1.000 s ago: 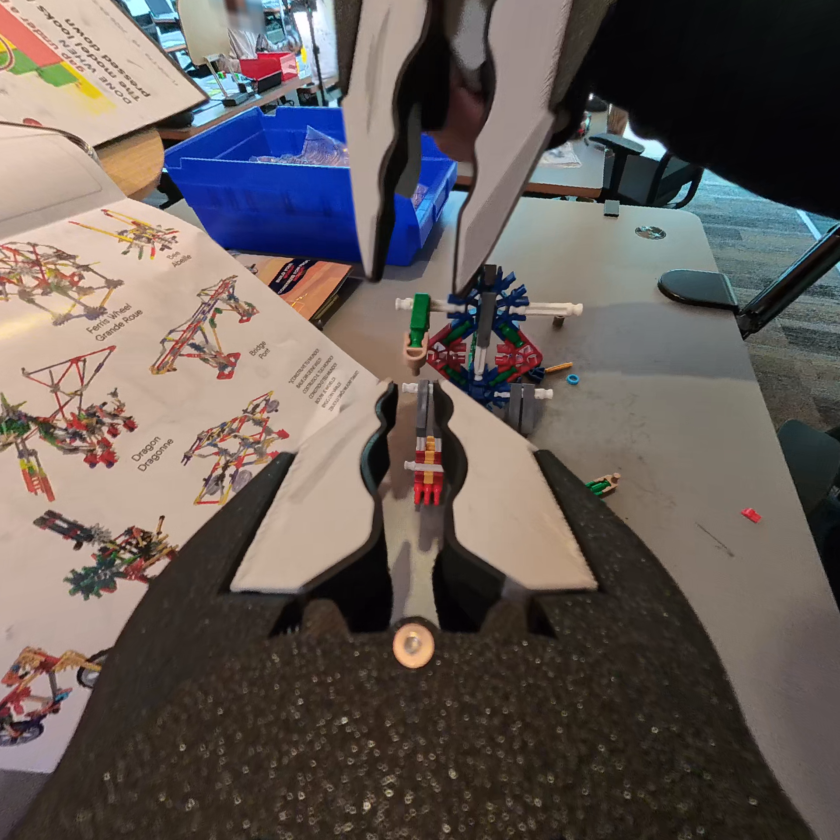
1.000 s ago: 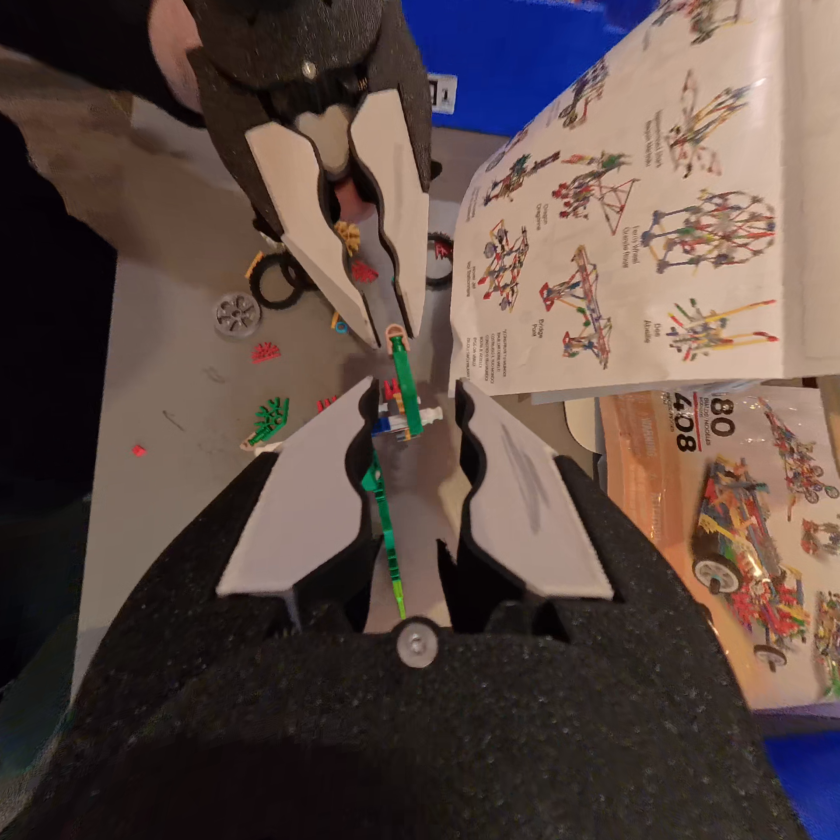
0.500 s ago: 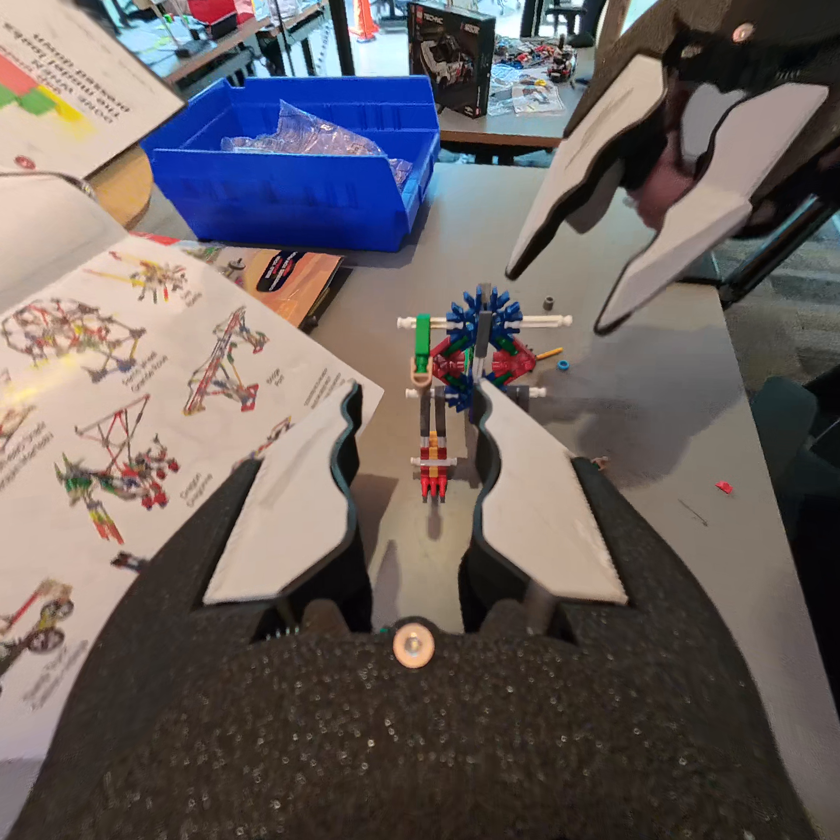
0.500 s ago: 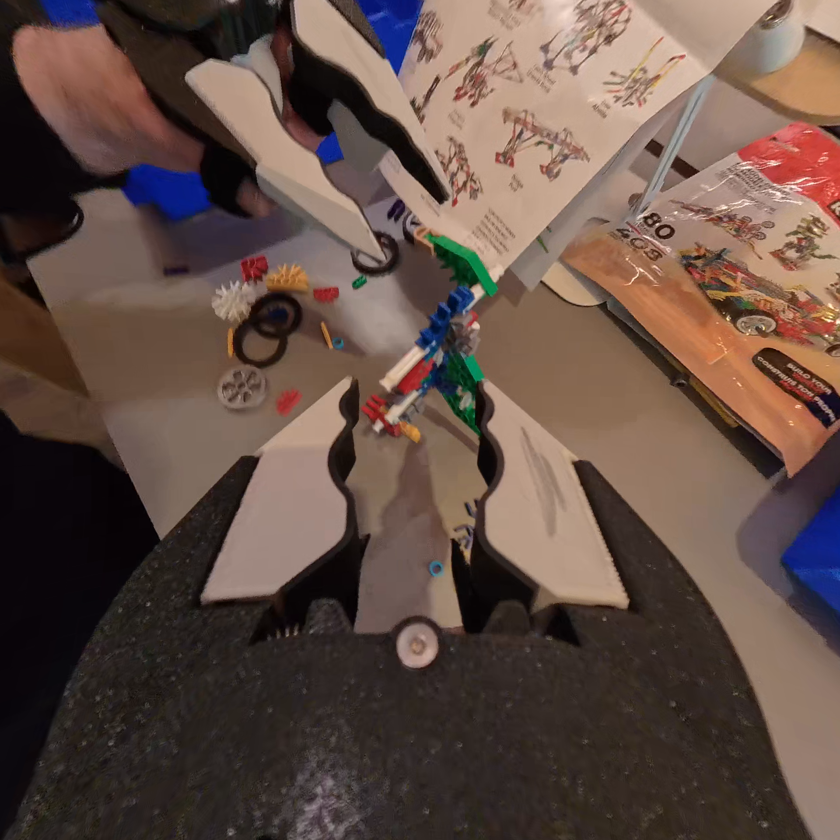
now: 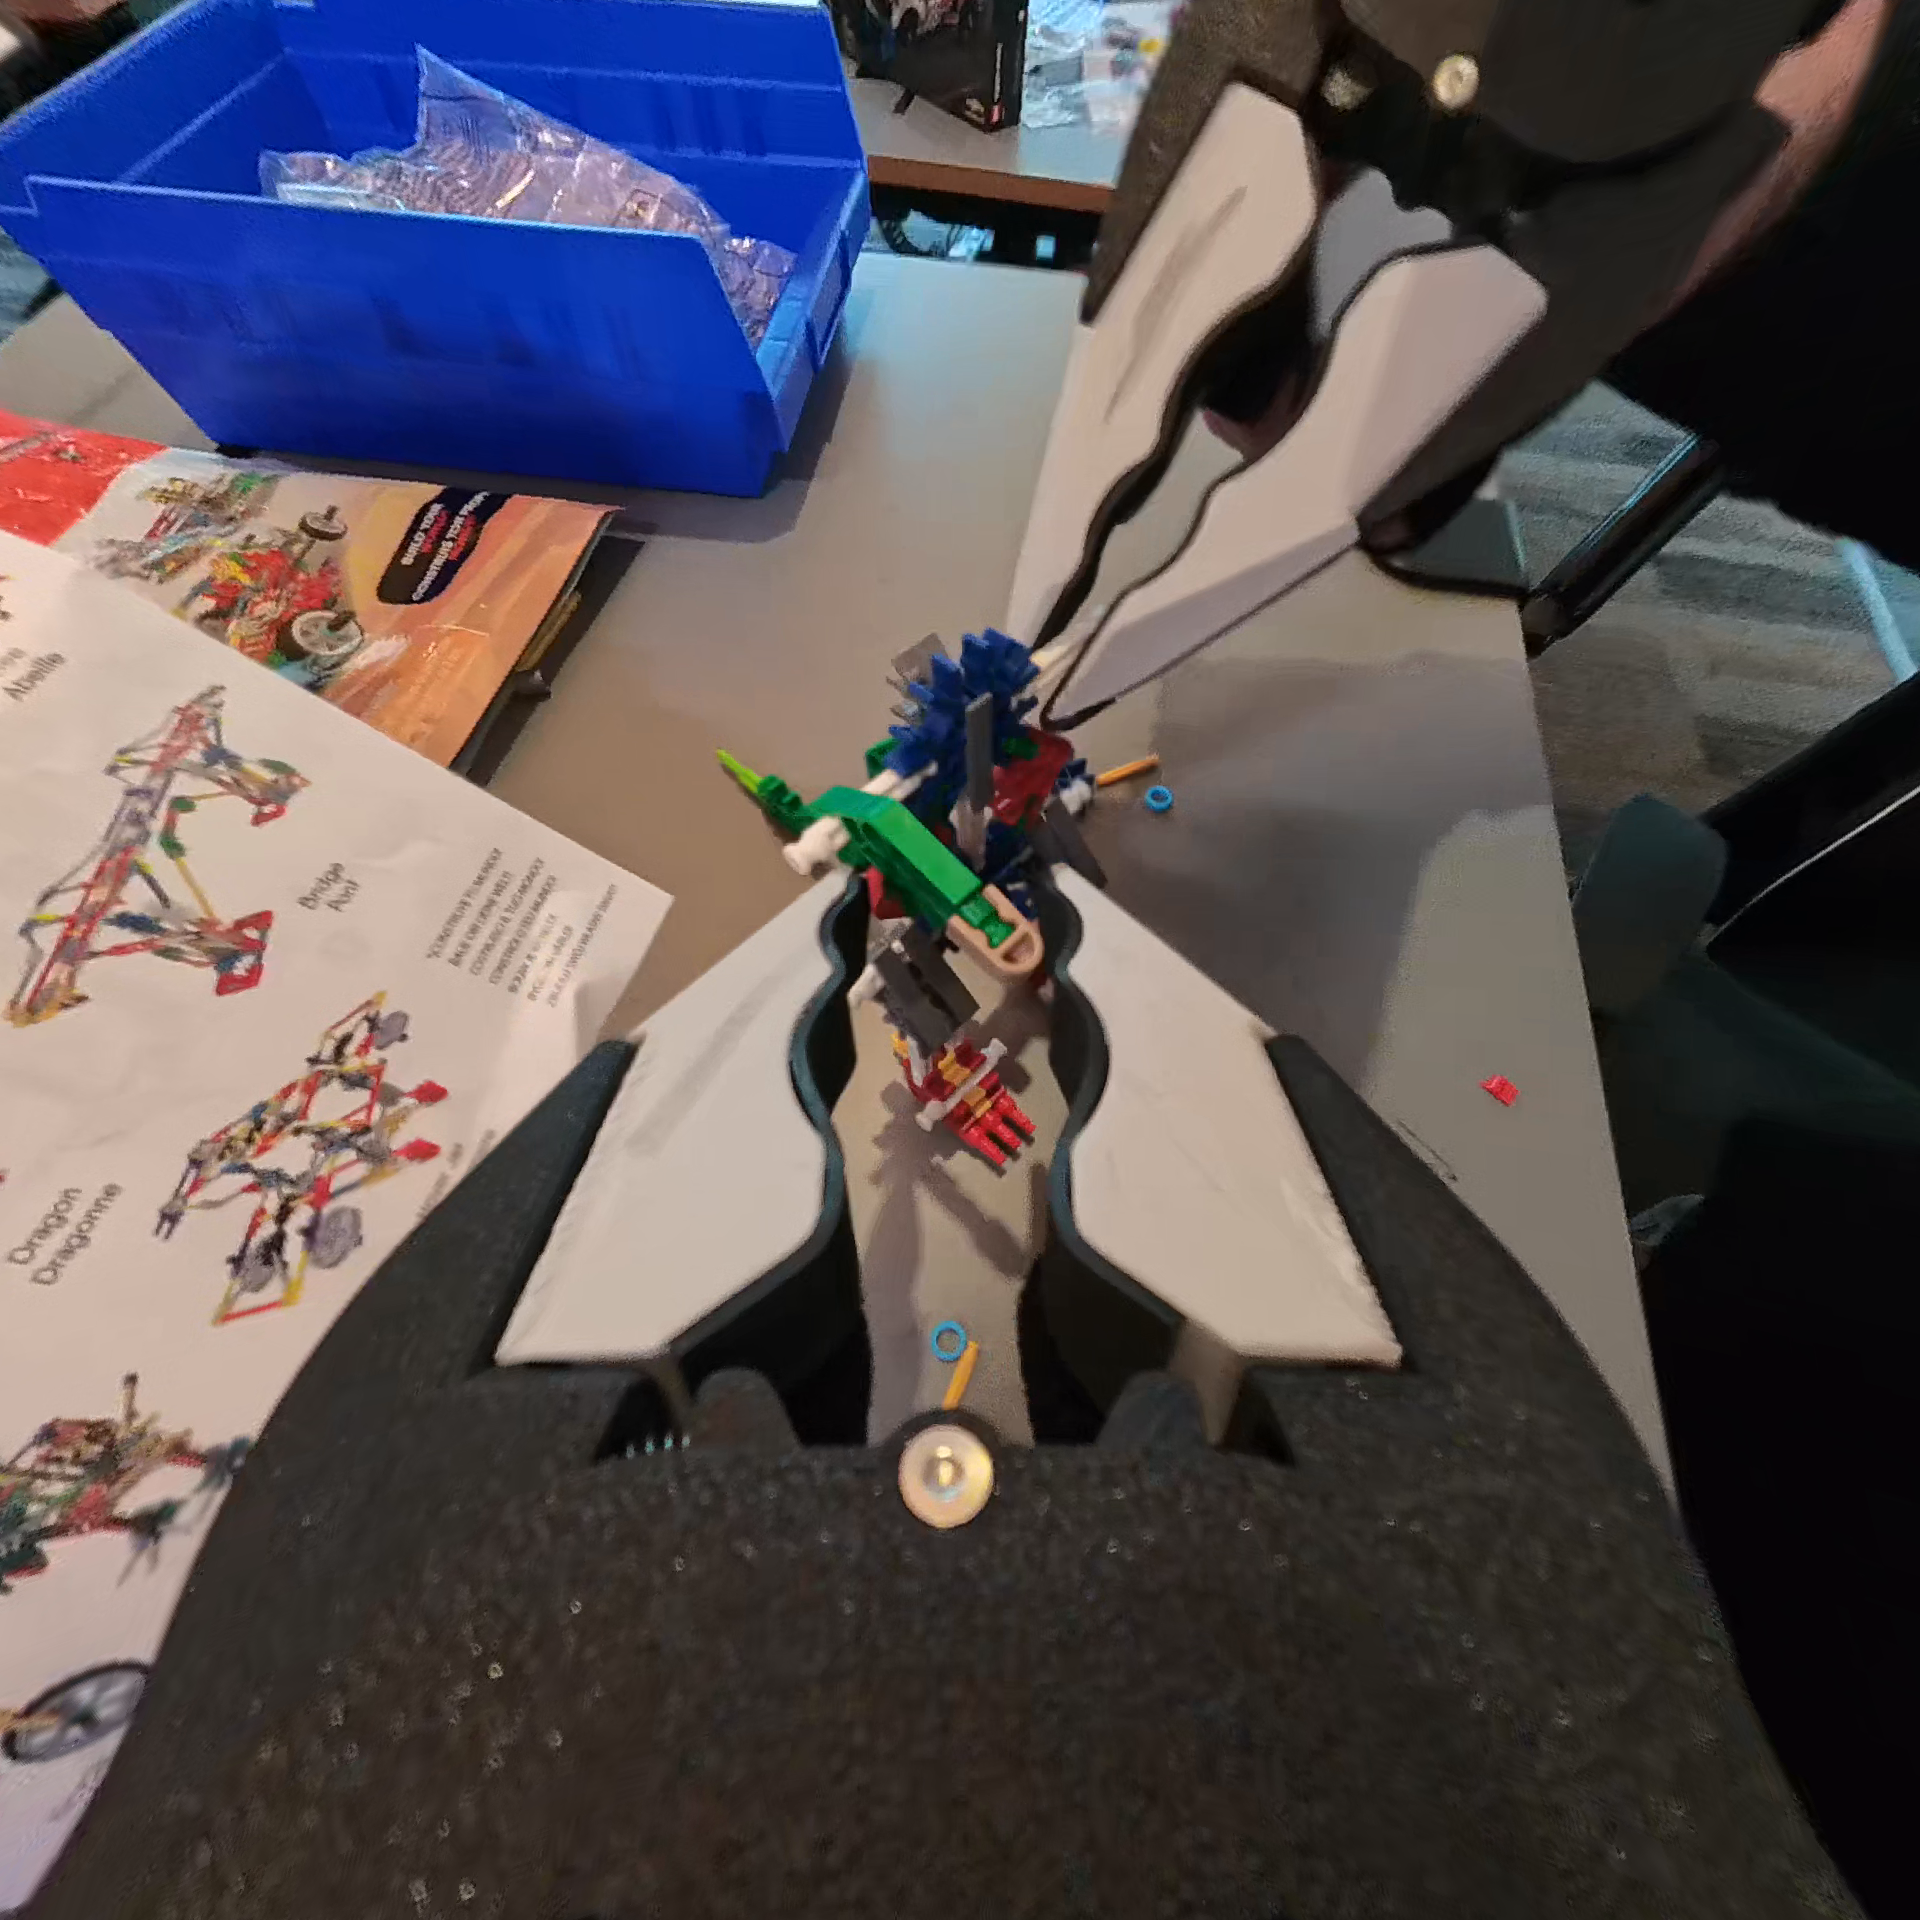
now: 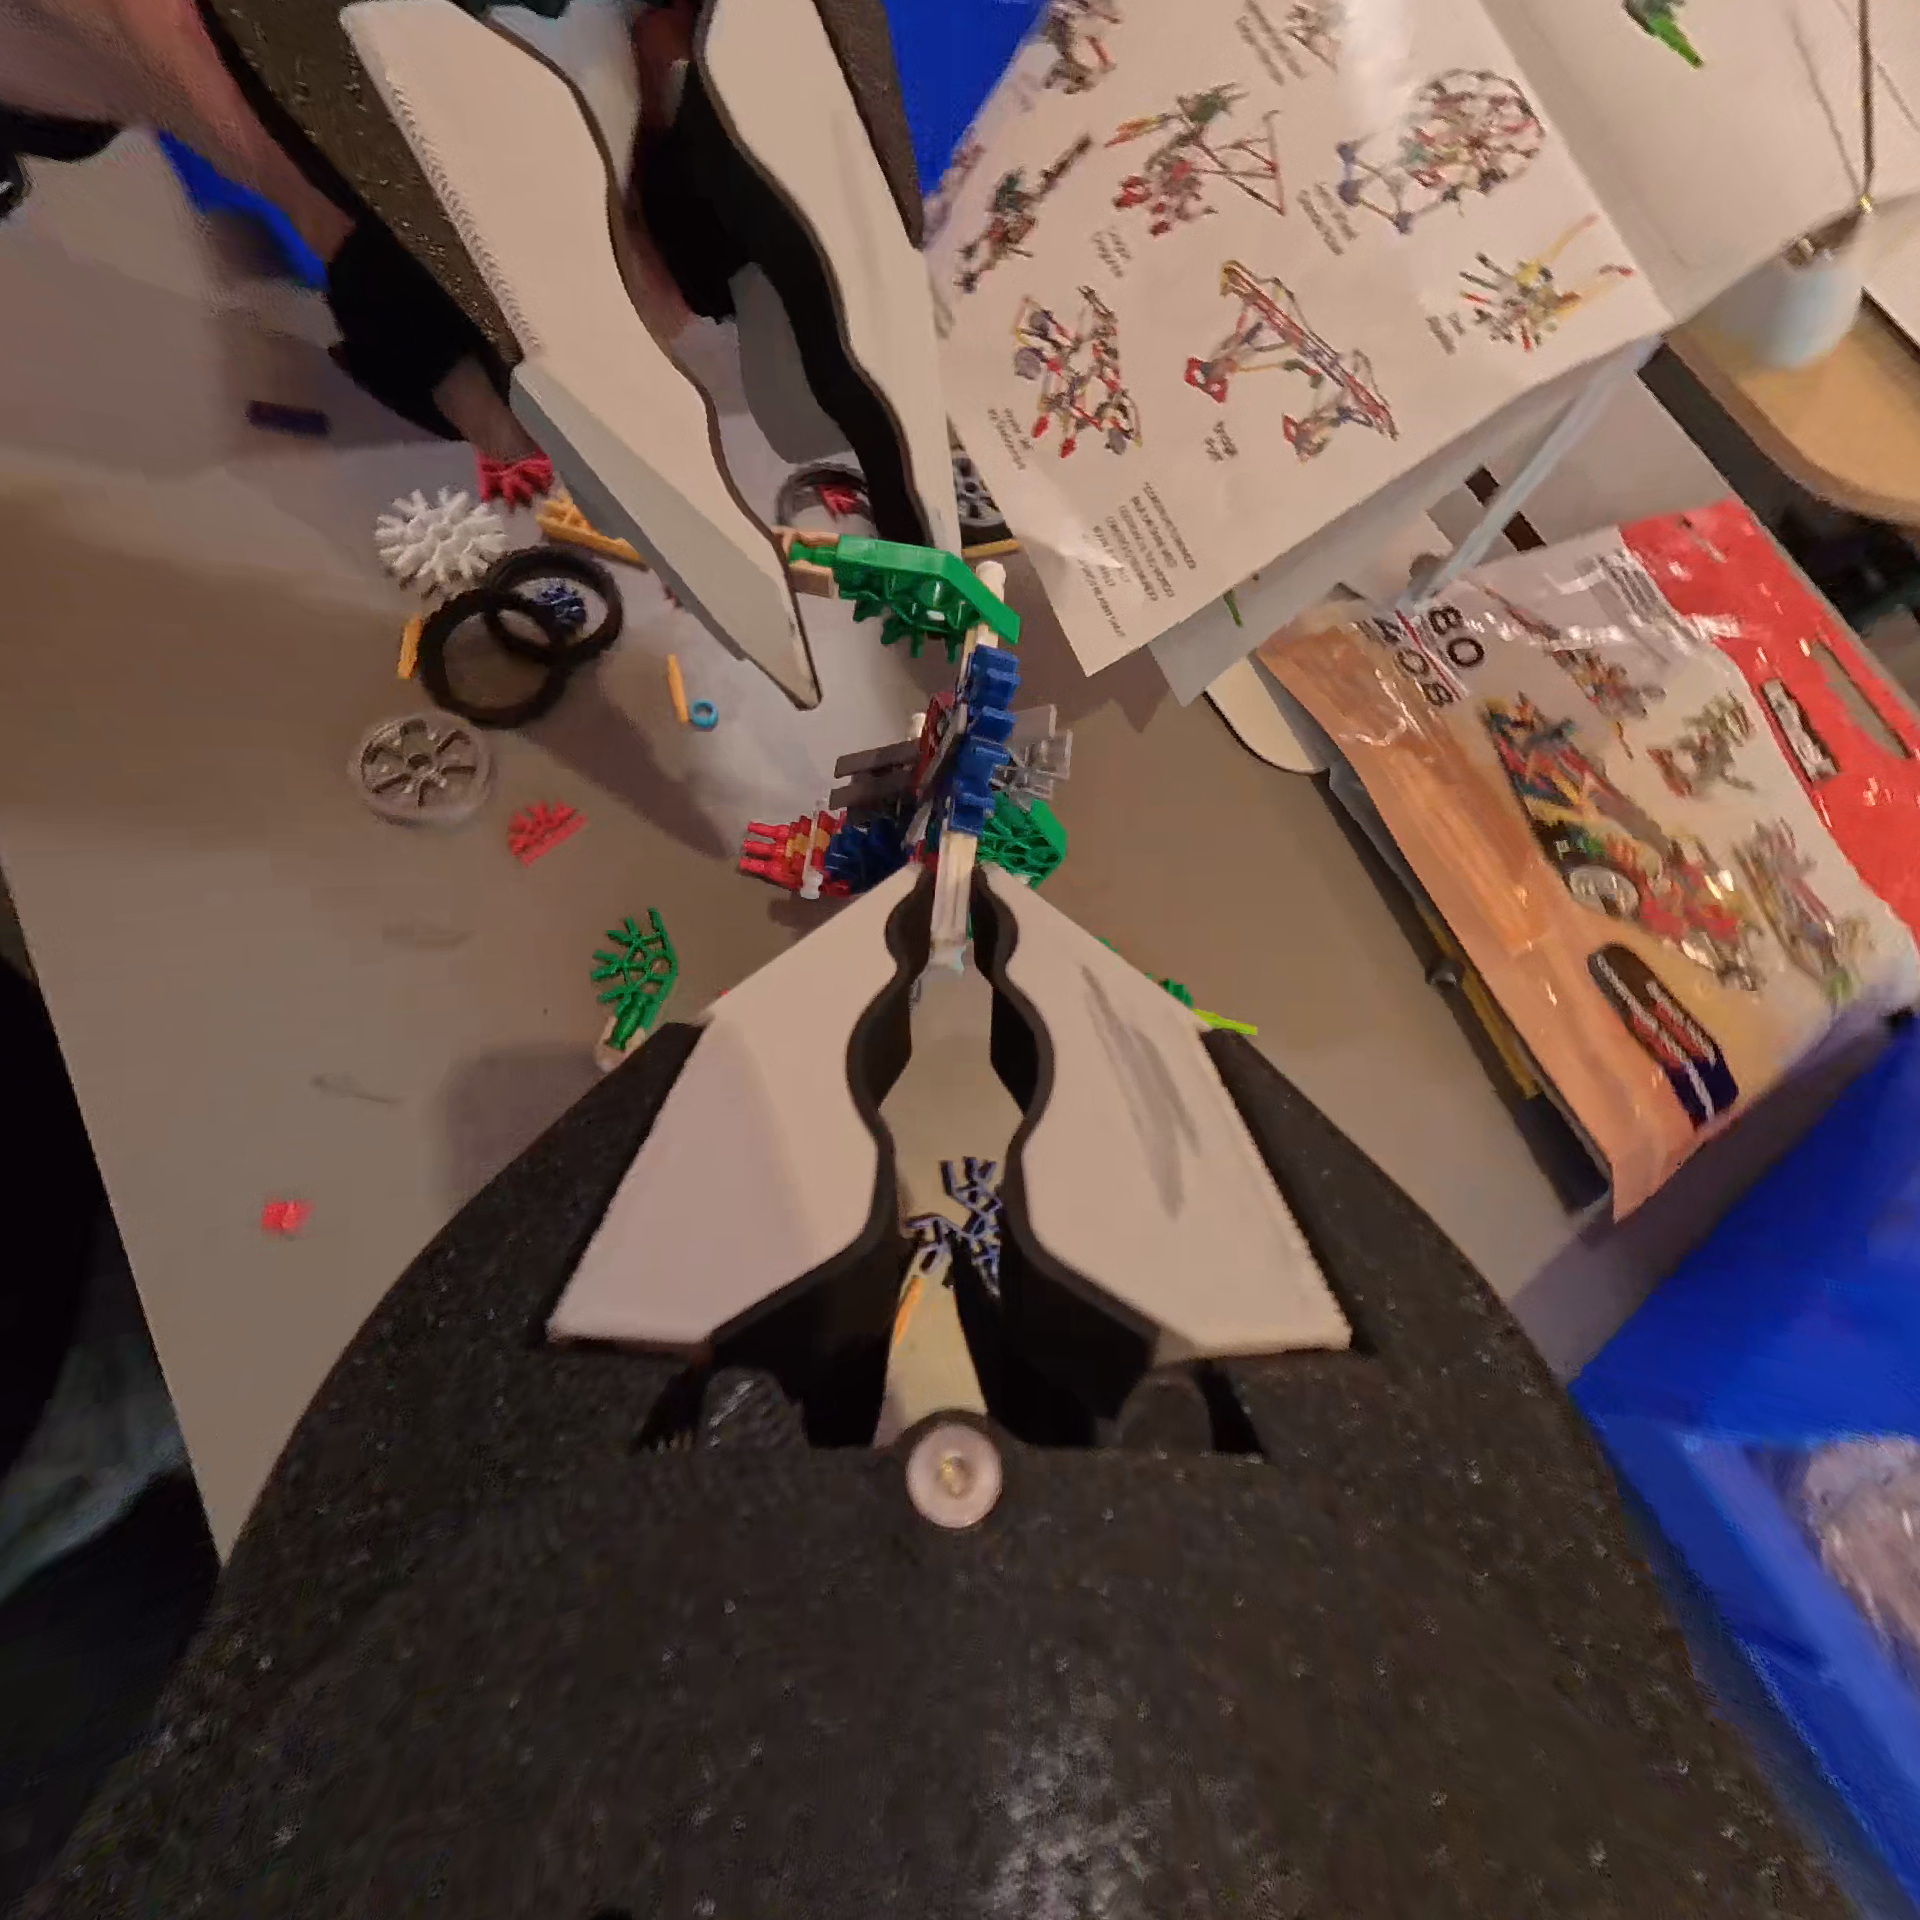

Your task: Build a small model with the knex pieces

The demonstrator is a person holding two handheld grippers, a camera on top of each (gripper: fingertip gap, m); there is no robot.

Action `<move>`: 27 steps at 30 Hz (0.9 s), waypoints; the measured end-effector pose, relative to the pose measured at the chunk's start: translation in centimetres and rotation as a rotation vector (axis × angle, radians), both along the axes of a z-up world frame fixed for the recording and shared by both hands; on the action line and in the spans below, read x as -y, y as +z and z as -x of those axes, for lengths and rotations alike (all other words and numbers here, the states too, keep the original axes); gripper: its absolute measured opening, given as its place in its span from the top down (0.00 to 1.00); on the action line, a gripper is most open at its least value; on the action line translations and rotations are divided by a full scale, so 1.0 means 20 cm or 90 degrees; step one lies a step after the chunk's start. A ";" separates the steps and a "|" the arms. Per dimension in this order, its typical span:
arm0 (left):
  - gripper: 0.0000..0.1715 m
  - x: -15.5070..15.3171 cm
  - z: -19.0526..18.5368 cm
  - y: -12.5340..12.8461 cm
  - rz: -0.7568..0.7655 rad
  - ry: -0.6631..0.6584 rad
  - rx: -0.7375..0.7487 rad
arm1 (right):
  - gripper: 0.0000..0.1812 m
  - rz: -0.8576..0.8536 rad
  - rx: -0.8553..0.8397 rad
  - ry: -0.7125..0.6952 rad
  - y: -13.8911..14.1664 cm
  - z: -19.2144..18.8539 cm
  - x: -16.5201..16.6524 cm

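A small model of blue, red, green and grey plastic rods and connectors sits tilted over the grey table. My right gripper is shut on a white rod that sticks out of the model. It also shows in the left wrist view, coming in from the upper right. My left gripper is open, and its jaws stand on either side of the model's green rod and tan end connector. The right wrist view shows this gripper from the far side.
A blue bin with clear bags stands at the back left. A printed sheet of model pictures and a kit bag lie beside the model. Black tyres, a grey wheel and loose connectors are scattered nearby. The gap from one gripper's tips to the other's is roughly 5 cm. My left gripper's tips are some 15 cm from the grey wheel.
My right gripper came down from the upper right and shut on the white rod. The model has tilted and turned. My left gripper narrowed around the green rod's end.
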State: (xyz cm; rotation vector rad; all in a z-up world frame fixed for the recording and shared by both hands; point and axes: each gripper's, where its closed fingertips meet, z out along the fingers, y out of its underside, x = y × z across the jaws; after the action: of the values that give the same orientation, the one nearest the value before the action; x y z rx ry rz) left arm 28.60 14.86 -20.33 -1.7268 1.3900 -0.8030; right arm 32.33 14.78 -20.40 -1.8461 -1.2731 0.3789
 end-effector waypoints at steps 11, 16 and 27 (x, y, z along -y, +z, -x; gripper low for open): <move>0.77 0.13 0.10 -0.10 0.070 0.026 -0.015 | 0.85 0.079 -0.018 -0.076 -0.03 -0.18 0.10; 0.78 0.25 0.11 -0.35 0.104 -0.004 -0.114 | 0.85 0.194 0.003 -0.065 -0.32 -0.01 0.32; 0.88 0.28 0.04 -0.54 0.087 -0.037 -0.198 | 0.95 0.188 0.048 -0.087 -0.54 0.12 0.32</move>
State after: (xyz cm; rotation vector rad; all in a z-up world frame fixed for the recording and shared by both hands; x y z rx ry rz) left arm 27.72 9.17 -31.20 -1.9896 1.6276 -0.6952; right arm 29.89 8.29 -31.26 -2.2021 -1.1803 0.4450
